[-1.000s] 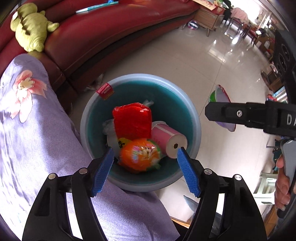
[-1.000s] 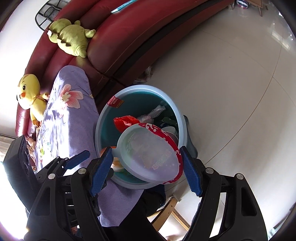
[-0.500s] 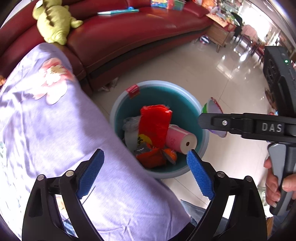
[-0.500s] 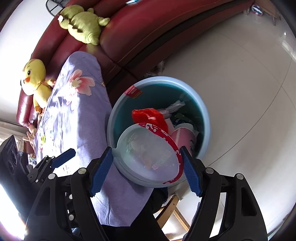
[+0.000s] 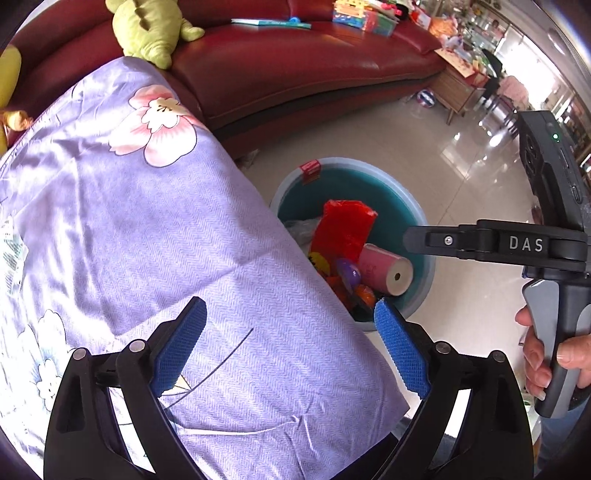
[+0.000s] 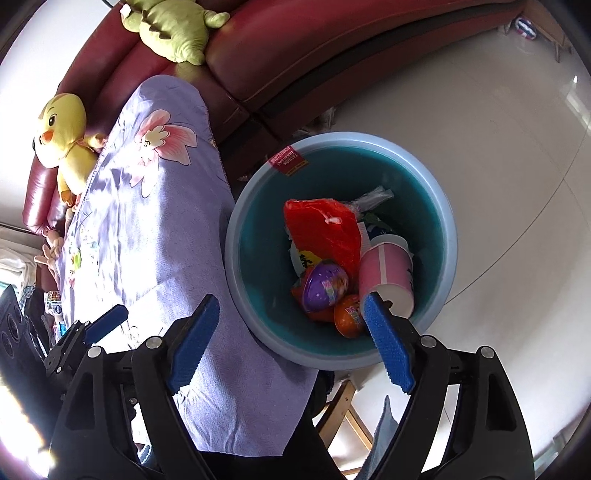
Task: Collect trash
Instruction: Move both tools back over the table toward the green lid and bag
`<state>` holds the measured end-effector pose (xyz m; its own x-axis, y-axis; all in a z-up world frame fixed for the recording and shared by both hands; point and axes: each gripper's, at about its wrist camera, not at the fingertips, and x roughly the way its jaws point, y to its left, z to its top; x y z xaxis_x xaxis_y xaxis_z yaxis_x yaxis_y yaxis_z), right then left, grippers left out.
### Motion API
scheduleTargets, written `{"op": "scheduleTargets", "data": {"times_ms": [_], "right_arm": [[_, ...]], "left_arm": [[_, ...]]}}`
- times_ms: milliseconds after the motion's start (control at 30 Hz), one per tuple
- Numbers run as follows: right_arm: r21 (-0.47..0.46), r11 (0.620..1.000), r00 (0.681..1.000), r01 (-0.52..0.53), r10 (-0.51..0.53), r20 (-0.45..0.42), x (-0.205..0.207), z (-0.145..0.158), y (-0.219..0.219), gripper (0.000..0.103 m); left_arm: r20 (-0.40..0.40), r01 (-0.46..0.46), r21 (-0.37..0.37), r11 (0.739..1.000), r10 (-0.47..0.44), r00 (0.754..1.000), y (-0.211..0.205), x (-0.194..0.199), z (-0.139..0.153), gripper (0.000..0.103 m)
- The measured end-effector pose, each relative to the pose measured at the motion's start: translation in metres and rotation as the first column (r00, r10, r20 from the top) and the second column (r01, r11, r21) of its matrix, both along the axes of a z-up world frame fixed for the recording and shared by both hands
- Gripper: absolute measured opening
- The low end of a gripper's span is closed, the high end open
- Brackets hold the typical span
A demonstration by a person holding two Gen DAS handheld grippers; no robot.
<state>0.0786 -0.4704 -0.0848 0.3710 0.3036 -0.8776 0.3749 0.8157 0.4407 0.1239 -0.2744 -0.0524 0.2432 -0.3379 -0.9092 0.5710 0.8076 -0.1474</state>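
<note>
- The right gripper (image 6: 291, 341) stands with its blue-padded fingers (image 6: 192, 341) wide apart and nothing between them; its jaws have just been opening, which fits a release over the bin.
- The left gripper (image 5: 290, 349) has its fingers (image 5: 400, 354) spread just as wide and empty, having also just opened, hanging over the lilac flowered cloth (image 5: 147, 229) on the worktop.
- Just beyond the right gripper's fingers sits the round pale-blue plastic bin (image 6: 448, 236) on the floor, hard against the worktop's edge, probably so trash can drop straight in.
- Inside it, close to the right-hand finger: a purple plastic egg (image 6: 325, 284), an orange egg (image 6: 347, 314), a pink paper roll (image 6: 386, 273) and a crumpled red plastic bag (image 6: 325, 229).
- Farther out, a dark-red leather sofa (image 6: 332, 48) carries a green plush toy (image 6: 170, 29) and a yellow plush duck (image 6: 64, 129); these look like belongings, not trash.
- In the left view a hand (image 5: 554, 358) grips the right gripper's handle.
</note>
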Motion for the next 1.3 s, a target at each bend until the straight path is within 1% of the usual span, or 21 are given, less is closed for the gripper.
{"op": "scheduleTargets", "data": {"times_ms": [300, 433, 567, 767, 900, 1033, 1167, 1300], "right_arm": [[-0.032, 0.999, 0.999, 0.031, -0.032, -0.032, -0.007, 0.006, 0.000, 0.081], [-0.045, 0.999, 0.999, 0.012, -0.013, -0.036, -0.006, 0.012, 0.012, 0.081], [-0.064, 0.998, 0.999, -0.020, 0.018, -0.028, -0.002, 0.022, 0.032, 0.082], [-0.089, 0.993, 0.997, -0.078, 0.076, -0.022, 0.012, 0.035, 0.071, 0.082], [-0.108, 0.986, 0.992, -0.125, 0.123, -0.028, 0.027, 0.041, 0.106, 0.082], [-0.130, 0.975, 0.983, -0.183, 0.179, -0.040, 0.045, 0.047, 0.145, 0.082], [-0.153, 0.956, 0.968, -0.251, 0.246, -0.056, 0.066, 0.049, 0.190, 0.082], [-0.148, 0.939, 0.951, -0.310, 0.304, -0.065, 0.088, 0.050, 0.234, 0.082]], "left_arm": [[0.002, -0.013, -0.028, 1.000, 0.013, 1.000, 0.019, -0.004, 0.005, 0.092], [0.003, -0.032, -0.042, 0.999, 0.032, 0.999, 0.032, -0.005, 0.008, 0.092], [0.010, -0.064, -0.064, 0.996, 0.065, 0.998, 0.054, -0.006, 0.012, 0.092], [0.014, -0.135, -0.087, 0.987, 0.137, 0.991, 0.100, -0.003, 0.016, 0.092], [0.025, -0.190, -0.100, 0.977, 0.194, 0.981, 0.138, 0.000, 0.018, 0.093], [0.034, -0.253, -0.112, 0.961, 0.258, 0.966, 0.179, 0.005, 0.020, 0.093], [0.043, -0.306, -0.107, 0.946, 0.312, 0.949, 0.219, 0.013, 0.021, 0.093], [0.048, -0.364, -0.107, 0.925, 0.371, 0.927, 0.263, 0.022, 0.019, 0.094]]}}
